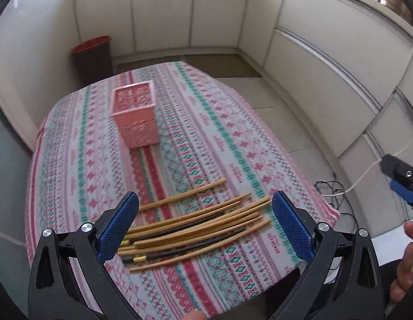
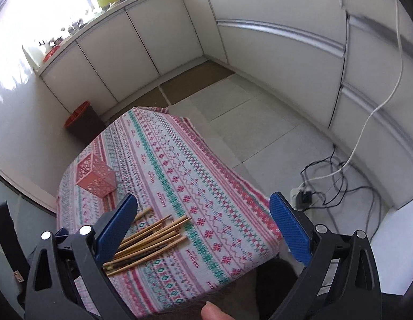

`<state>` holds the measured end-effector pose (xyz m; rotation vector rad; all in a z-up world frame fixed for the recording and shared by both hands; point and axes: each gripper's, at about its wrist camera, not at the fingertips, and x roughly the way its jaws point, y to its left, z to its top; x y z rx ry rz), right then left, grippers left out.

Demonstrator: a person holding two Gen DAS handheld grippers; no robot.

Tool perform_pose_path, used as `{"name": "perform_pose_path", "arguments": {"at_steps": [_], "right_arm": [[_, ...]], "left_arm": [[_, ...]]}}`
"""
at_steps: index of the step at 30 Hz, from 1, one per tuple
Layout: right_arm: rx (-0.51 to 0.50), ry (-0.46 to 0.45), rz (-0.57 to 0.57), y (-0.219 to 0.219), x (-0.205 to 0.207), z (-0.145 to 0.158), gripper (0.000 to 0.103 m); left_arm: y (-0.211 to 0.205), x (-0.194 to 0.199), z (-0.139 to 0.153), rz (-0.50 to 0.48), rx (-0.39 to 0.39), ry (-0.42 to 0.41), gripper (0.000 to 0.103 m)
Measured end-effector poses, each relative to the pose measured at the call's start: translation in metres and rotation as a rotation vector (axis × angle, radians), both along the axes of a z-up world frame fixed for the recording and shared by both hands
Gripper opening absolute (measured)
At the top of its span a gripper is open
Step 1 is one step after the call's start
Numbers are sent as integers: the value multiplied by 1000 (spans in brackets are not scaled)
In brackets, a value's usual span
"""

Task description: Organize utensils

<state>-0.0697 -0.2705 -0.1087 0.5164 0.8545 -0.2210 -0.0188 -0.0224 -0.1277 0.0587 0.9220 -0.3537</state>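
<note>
Both grippers, left gripper point(image 1: 206, 224) and right gripper point(image 2: 203, 226), have fingers spread wide, holding nothing. The chopsticks point(image 1: 195, 226) lie loose on the bench point(image 1: 233, 138), lower centre; pink basket point(image 1: 134, 114) upper left. They look light, stiff, probably slippery, so I'd pinch mid-length.

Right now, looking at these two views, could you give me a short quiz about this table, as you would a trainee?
1. True or false: the pink basket already holds chopsticks.
2. Which describes the left gripper? A) shut on a chopstick B) open above the chopsticks C) inside the basket
3. Fill in: the chopsticks lie on a patterned ____.

Key:
1. False; all the chopsticks in view lie loose on the cloth, and none stick out of the basket.
2. B; the right gripper is open too, empty.
3. tablecloth
</note>
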Motion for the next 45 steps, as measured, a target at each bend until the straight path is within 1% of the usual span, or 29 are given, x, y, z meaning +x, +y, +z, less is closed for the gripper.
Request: {"name": "perform_pose_path", "arguments": {"at_steps": [1, 2, 3, 4, 5, 6, 7, 9, 11, 12, 13, 15, 17, 19, 21, 22, 24, 25, 28, 30, 32, 35, 36, 38, 40, 41, 42, 44, 45], "right_arm": [[49, 13, 2, -4, 2, -5, 96], [83, 24, 5, -6, 4, -11, 96], [118, 38, 13, -7, 7, -16, 96], [152, 58, 21, -8, 10, -22, 96], [174, 77, 21, -10, 11, -27, 96], [202, 100, 13, -13, 13, -34, 96], [226, 118, 5, -16, 14, -39, 96], [287, 155, -16, -24, 17, -53, 96], [334, 187, -27, -29, 20, -64, 96], [345, 204, -25, -28, 23, -69, 96], [353, 215, -19, -28, 25, -71, 96], [366, 233, 8, -24, 29, -76, 96], [366, 241, 24, -20, 32, -79, 96], [364, 251, 25, -21, 33, -82, 96], [375, 266, 20, -23, 34, -86, 96], [384, 273, 18, -23, 34, -88, 96], [390, 285, 17, -25, 35, -91, 96], [388, 287, 17, -25, 35, -92, 96], [372, 293, 16, -23, 36, -93, 96], [363, 302, 19, -20, 38, -96, 96], [356, 318, 27, -15, 42, -101, 96], [349, 339, 31, -7, 49, -108, 96], [341, 346, 29, -4, 52, -110, 96], [336, 359, 25, 3, 58, -116, 96], [376, 383, 22, 9, 64, -126, 96], [414, 404, 15, 13, 66, -133, 96], [445, 427, 7, 17, 67, -140, 93], [475, 480, -15, 26, 68, -152, 83], [470, 502, -30, 30, 68, -155, 72]], "left_arm": [[-11, 4, 1, -86, -12, -22, 96], [-23, 9, -3, -167, 10, -31, 96], [-39, 15, -13, -248, 73, -12, 96], [-51, 22, -25, -305, 155, 38, 96], [-62, 31, -39, -335, 233, 89, 96], [-68, 39, -51, -341, 288, 126, 96], [-71, 48, -62, -341, 314, 156, 96], [-70, 63, -73, -339, 303, 201, 95], [-63, 79, -85, -336, 242, 258, 89], [-60, 89, -96, -330, 237, 304, 76], [-58, 97, -102, -321, 256, 336, 61], [-58, 102, -112, -327, 270, 357, 48], [-58, 105, -123, -353, 273, 389, 44], [-58, 107, -131, -369, 295, 394, 43], [-60, 108, -132, -391, 297, 381, 43], [-61, 106, -132, -403, 308, 375, 37], [-69, 99, -134, -440, 366, 336, 30], [-76, 94, -133, -469, 377, 326, 20], [-83, 82, -133, -494, 400, 292, 15], [-81, 78, -131, -486, 381, 272, 14], [-73, 77, -126, -468, 386, 224, 12], [-52, 78, -102, -412, 356, 148, 10], [-46, 86, -95, -396, 337, 122, 10], [-29, 77, -67, -360, 283, 58, 10], [-15, 64, -43, -334, 243, 2, 10], [-8, 56, -30, -322, 223, -28, 10], [-2, 46, -19, -311, 206, -57, 10], [6, 34, 3, -297, 164, -111, 10], [11, 34, 5, -295, 148, -134, 9]]}}
